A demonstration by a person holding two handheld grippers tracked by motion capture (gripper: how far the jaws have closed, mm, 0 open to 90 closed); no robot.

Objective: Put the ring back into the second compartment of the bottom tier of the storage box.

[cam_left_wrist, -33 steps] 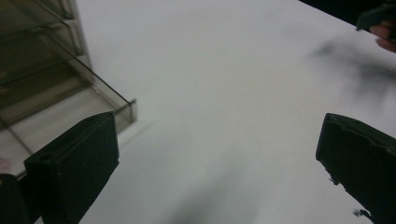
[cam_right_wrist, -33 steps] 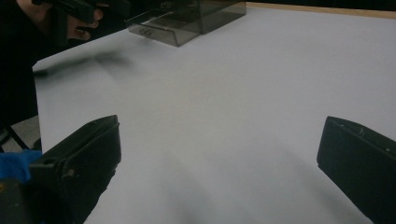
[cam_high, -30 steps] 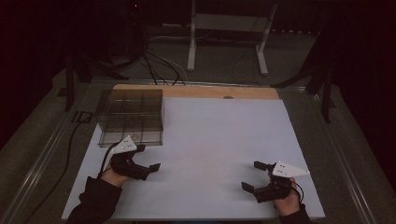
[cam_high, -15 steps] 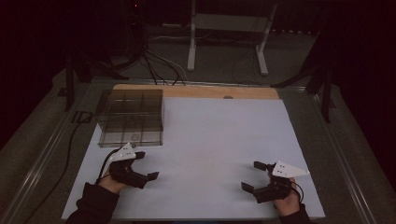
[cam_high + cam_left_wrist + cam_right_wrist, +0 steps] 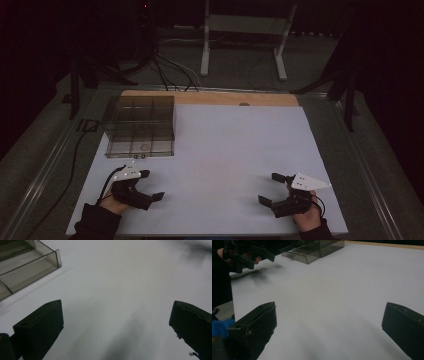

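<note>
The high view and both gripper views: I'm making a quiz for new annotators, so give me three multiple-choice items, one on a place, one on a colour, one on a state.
1. Where on the white table top does the clear compartment box sit?
A. far left part
B. near right corner
C. centre

2. What colour is the strip along the table's far edge?
A. blue
B. wood brown
C. red

3. How do the jaws of the left gripper and right gripper stand?
A. both shut
B. both open, holding nothing
C. each clamped on a box

Answers:
1 A, the box lies ahead of the left gripper.
2 B, a tan wooden band shows there.
3 B, bare table shows between each pair of jaws.
</note>
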